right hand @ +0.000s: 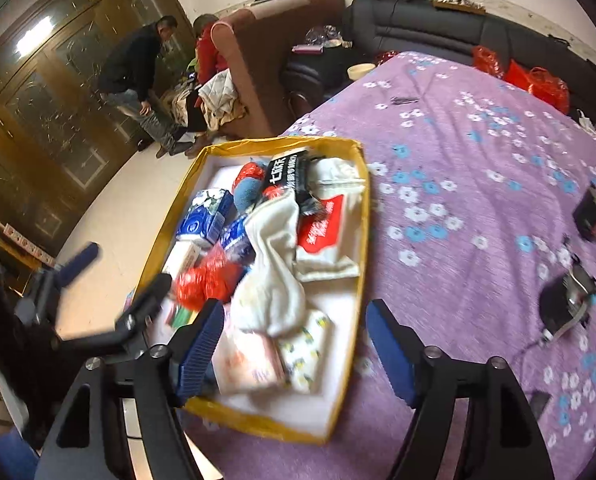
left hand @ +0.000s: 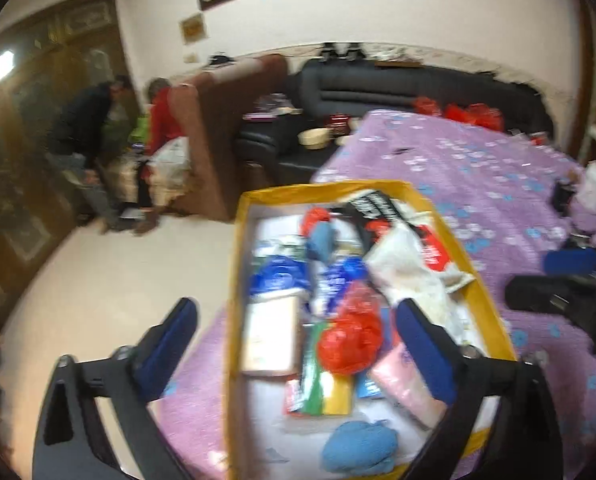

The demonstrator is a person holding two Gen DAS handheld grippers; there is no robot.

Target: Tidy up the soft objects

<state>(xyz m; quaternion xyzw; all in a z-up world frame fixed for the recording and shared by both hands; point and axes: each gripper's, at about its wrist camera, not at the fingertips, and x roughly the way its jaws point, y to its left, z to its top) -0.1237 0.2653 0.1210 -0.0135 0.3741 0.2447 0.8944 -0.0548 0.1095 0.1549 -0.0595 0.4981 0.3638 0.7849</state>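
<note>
A yellow-rimmed box (left hand: 238,280) (right hand: 359,240) sits on a table with a purple flowered cloth (right hand: 477,152). It holds several soft things: a red plastic bag (left hand: 351,340) (right hand: 204,280), a blue yarn ball (left hand: 357,446), white socks (right hand: 274,276), tissue packs (right hand: 206,214), a pink pack (left hand: 401,380). My left gripper (left hand: 298,334) is open and empty above the box; it also shows in the right wrist view (right hand: 122,276). My right gripper (right hand: 294,340) is open and empty over the box's near end.
Black devices (right hand: 565,304) and a small black box (right hand: 589,210) lie on the cloth at the right. Red bags (right hand: 537,80) sit at the table's far edge. A black sofa (right hand: 437,28), a brown armchair (right hand: 282,40) and two people (right hand: 138,68) are behind.
</note>
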